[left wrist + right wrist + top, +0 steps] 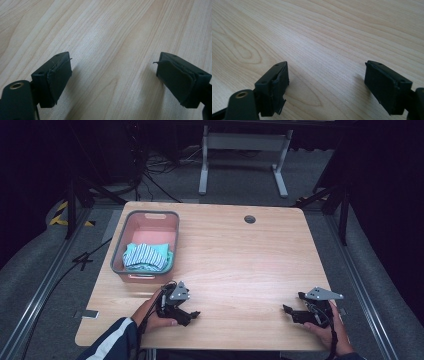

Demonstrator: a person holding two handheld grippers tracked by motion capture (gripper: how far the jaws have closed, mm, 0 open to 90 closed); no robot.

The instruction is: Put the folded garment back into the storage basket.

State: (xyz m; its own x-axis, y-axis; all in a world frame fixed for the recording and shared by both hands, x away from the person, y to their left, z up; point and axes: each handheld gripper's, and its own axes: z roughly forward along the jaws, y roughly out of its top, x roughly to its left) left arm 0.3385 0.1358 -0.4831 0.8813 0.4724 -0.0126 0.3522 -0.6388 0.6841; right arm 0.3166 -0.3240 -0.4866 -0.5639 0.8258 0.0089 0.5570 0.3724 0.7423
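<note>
The left gripper [192, 314] rests on the table [240, 265] just in front of the grey basket [145, 247], jaws apart and empty. The right gripper [291, 305] lies well off to the basket's right, likewise wide open. The folded striped cloth [146, 257] sits inside the basket's near end, probably stowed there to leave the tabletop free.

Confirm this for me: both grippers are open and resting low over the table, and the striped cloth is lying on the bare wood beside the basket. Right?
Not quite. The striped cloth is inside the basket, not on the wood beside it; the high view shows this. The rest holds: the left gripper and right gripper are open and low over the table, with nothing between their jaws.
</note>
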